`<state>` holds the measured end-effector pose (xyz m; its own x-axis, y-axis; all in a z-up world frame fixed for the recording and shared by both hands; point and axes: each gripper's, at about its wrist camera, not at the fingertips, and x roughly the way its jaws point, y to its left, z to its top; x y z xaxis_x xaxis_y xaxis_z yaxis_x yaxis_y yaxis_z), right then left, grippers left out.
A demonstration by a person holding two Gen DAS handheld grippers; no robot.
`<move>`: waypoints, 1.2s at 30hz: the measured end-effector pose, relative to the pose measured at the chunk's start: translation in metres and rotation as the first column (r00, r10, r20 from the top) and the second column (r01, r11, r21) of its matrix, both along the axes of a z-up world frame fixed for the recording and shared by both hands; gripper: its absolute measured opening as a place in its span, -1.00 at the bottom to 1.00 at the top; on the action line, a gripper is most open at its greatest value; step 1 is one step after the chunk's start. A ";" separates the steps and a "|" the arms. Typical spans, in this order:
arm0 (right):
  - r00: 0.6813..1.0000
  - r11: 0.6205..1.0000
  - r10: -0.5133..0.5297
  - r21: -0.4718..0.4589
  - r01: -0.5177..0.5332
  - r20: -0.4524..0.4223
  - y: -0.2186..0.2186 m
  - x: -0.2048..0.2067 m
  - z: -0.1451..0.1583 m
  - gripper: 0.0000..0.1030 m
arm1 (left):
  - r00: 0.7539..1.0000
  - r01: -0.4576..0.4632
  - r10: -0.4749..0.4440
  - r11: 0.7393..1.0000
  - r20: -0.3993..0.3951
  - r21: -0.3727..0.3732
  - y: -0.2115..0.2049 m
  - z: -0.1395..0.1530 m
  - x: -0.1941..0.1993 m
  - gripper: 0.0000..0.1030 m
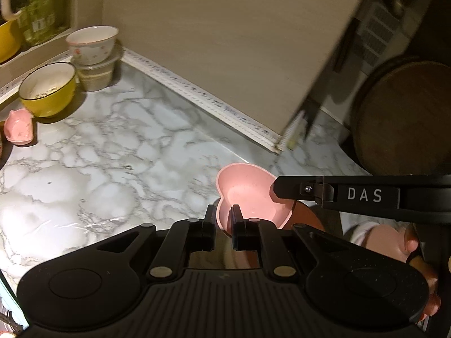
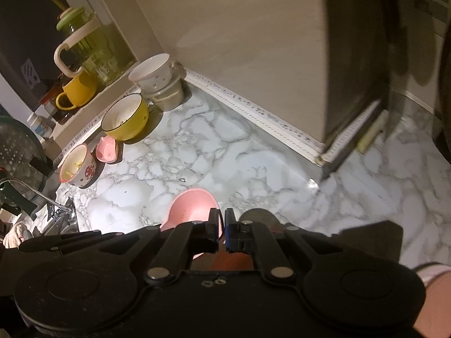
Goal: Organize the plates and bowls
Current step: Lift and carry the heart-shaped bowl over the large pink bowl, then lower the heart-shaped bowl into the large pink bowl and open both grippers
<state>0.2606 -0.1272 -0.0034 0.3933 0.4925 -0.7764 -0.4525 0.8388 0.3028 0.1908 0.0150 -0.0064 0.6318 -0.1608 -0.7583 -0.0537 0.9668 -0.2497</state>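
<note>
A pink heart-shaped bowl (image 1: 248,194) hangs tilted a little above the marble counter (image 1: 112,152), held from two sides. My left gripper (image 1: 223,219) is shut on its near rim. My right gripper (image 1: 277,190) comes in from the right and pinches the opposite rim. In the right wrist view the same pink bowl (image 2: 191,208) sits left of my right gripper (image 2: 221,225), whose pads are closed on the rim. Something brown and rounded (image 1: 305,214) shows just under the bowl; I cannot tell what it is.
Against the back wall stand a yellow bowl (image 2: 125,118), a white flowered bowl (image 2: 152,71) stacked on a clear tub, a small pink dish (image 2: 107,148) and a mushroom-print bowl (image 2: 77,166). A yellow mug (image 2: 79,91) and green pitcher sit on the ledge. A tap (image 2: 42,194) is at left, a dark round board (image 1: 403,115) at right.
</note>
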 end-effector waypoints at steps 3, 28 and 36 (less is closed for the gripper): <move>1.000 1.000 -0.022 0.012 0.022 -0.003 -0.017 -0.007 0.000 -0.94 | 0.999 0.036 -0.035 0.999 -0.005 0.006 -0.012 0.000 -0.003 -0.81; 0.993 0.994 -0.101 -0.052 0.098 -0.062 -0.062 -0.019 -0.055 -0.94 | 0.974 0.218 -0.206 0.966 -0.099 0.141 -0.065 -0.047 0.013 -0.81; 0.994 0.992 -0.096 -0.087 0.091 -0.056 -0.056 -0.015 -0.058 -0.85 | 0.969 0.234 -0.220 0.963 -0.115 0.134 -0.065 -0.051 0.018 -0.81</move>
<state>0.2460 -0.1834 -0.0611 0.3857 0.3873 -0.8374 -0.3540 0.9003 0.2534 0.2086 -0.0496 -0.0569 0.5128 -0.1750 -0.8405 0.1545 0.9818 -0.1102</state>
